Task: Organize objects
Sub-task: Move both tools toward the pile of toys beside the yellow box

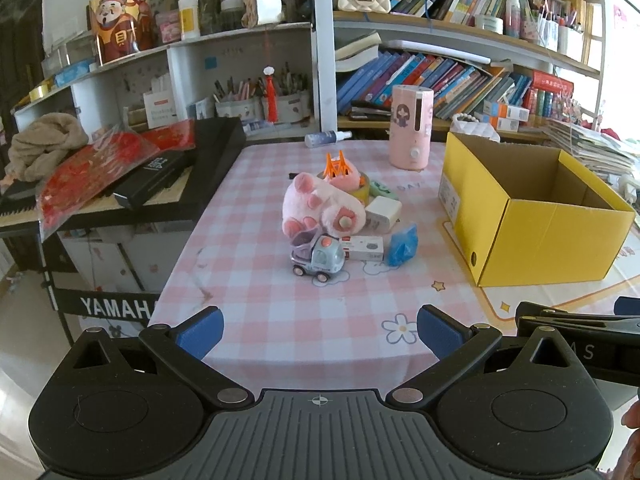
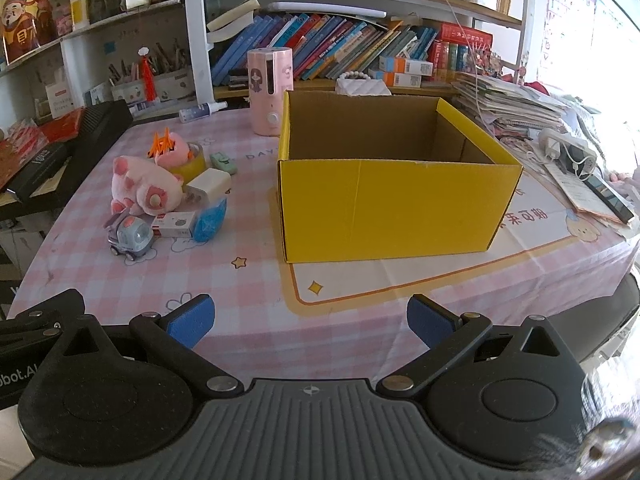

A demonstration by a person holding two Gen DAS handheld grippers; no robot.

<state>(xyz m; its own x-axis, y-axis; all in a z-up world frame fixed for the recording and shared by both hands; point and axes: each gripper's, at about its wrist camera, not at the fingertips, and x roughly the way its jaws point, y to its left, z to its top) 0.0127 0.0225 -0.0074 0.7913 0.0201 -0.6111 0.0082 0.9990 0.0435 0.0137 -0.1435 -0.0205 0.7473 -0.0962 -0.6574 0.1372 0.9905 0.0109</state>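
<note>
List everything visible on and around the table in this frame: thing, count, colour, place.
yellow box: 1, yellow cardboard, open top, right part of the table; what shows of its inside is bare
plush toy: 1, pink, in the pile left of the box
toy car: 1, pale blue and lilac, front of the pile
tape roll: 1, yellow, behind the plush, orange clip on top
white charger: 1, white, right of the plush
small carton: 1, white and red, beside the car
blue packet: 1, blue, right end of the pile
pink humidifier: 1, pink, upright at the back
spray bottle: 1, white, lying at the back edge
tablecloth: 1, pink check
left gripper: open, empty
right gripper: open, empty
</note>
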